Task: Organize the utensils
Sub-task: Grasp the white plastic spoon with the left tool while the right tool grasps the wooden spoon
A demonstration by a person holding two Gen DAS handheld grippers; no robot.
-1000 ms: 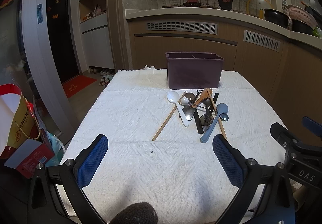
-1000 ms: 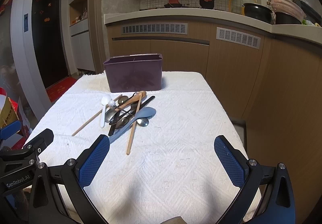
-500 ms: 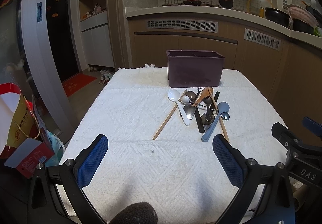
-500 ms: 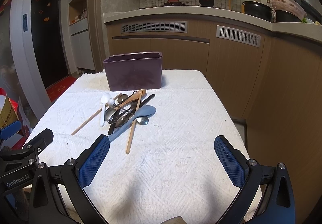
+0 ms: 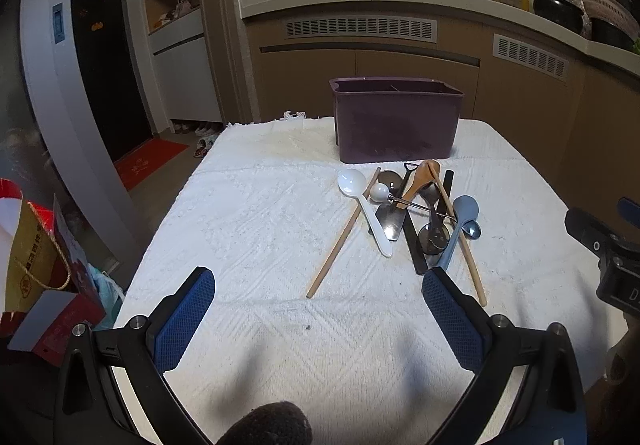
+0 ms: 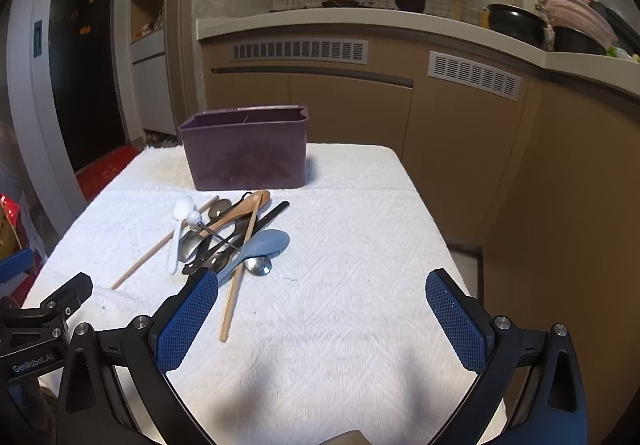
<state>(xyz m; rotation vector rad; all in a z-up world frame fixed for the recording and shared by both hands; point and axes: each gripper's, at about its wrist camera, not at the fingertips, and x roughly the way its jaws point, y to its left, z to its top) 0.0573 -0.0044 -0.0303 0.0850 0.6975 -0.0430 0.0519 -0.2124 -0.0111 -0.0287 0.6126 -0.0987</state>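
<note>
Left gripper (image 5: 318,319): blue pads spread wide, nothing between them, hanging over the near part of the bench.
Right gripper (image 6: 322,319): likewise spread and empty, over the near right part of the bench.
Bench (image 5: 260,205): covered with a white textured cloth.
Utensil pile (image 5: 416,213): loose heap at about 1 o'clock from the left gripper and 11 o'clock from the right gripper, ahead of both.
Pile contents: white spoon (image 5: 362,205), wooden spoon (image 5: 420,181), grey-blue spoon (image 5: 460,221), two wooden chopsticks, dark utensils, crossing one another.
Stray chopstick (image 5: 342,237): at the pile's left edge, pointing toward the left gripper.
Purple bin (image 5: 396,119): at 12 o'clock beyond the pile, just behind it, upright.
</note>
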